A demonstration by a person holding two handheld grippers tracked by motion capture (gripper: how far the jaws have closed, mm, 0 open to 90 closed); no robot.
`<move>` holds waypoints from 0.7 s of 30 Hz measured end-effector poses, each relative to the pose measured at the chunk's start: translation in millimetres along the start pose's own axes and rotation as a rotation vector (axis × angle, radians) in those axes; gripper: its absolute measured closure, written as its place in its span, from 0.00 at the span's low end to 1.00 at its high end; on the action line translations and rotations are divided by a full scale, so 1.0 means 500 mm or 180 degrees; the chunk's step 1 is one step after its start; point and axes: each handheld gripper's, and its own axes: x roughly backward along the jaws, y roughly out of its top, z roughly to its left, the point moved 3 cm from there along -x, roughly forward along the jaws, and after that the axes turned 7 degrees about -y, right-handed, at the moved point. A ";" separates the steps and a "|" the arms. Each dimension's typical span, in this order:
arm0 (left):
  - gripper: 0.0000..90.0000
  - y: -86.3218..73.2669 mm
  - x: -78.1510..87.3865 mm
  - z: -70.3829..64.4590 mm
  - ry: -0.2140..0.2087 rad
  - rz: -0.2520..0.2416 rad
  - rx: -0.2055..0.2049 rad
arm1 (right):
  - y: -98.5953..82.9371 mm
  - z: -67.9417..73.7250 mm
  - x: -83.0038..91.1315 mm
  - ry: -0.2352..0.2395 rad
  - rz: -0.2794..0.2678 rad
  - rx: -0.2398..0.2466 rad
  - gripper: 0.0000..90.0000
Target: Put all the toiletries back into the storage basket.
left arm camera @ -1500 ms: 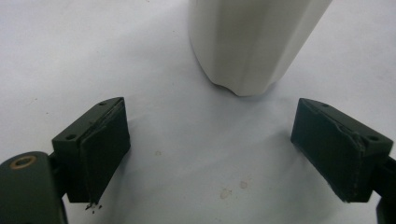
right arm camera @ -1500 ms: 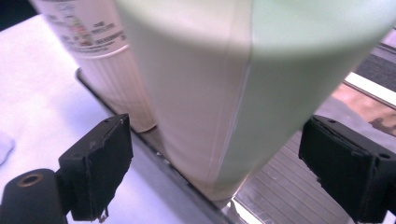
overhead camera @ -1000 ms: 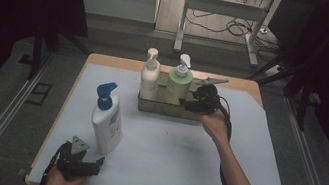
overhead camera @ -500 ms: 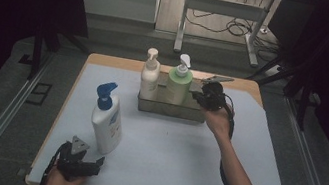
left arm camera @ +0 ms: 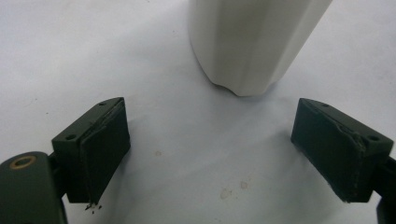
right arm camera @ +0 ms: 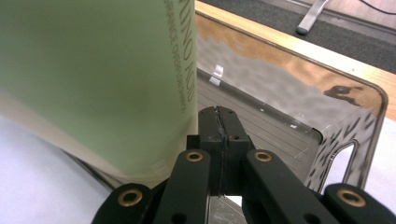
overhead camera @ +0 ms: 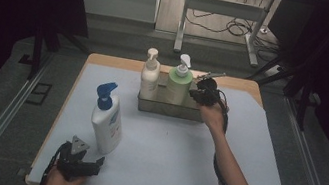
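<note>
A metal tray at the back of the table holds a cream pump bottle and a green pump bottle. My right gripper is at the tray's right half, right beside the green bottle. In the right gripper view its jaws are shut, nothing visibly between them, tips over the tray floor next to the green bottle. A white bottle with a blue pump stands front left. My left gripper rests low just before it, open, with the bottle's base a little beyond its jaws.
A pale sheet covers the wooden table, with wide bare room in the middle and right. The right gripper's cable trails along the forearm. The tray's shiny far wall and right corner rise behind the shut jaws.
My right gripper drifted slightly right at the tray's end, then back close to the green bottle. The left gripper and all three bottles stayed put.
</note>
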 end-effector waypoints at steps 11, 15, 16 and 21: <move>0.12 0.000 0.000 0.000 0.0000 0.0001 0.0001 | -0.003 0.007 -0.023 0.0070 0.0083 -0.0037 0.99; 0.12 0.000 0.000 0.000 0.0000 0.0001 0.0001 | -0.003 0.007 -0.026 0.0093 0.0098 -0.0066 1.00; 0.12 0.000 0.000 0.000 0.0000 0.0001 0.0001 | -0.004 0.009 -0.027 0.0092 0.0112 -0.0062 1.00; 0.12 0.000 0.000 0.000 0.0000 0.0002 0.0001 | -0.005 0.012 -0.030 0.0095 0.0130 -0.0048 0.99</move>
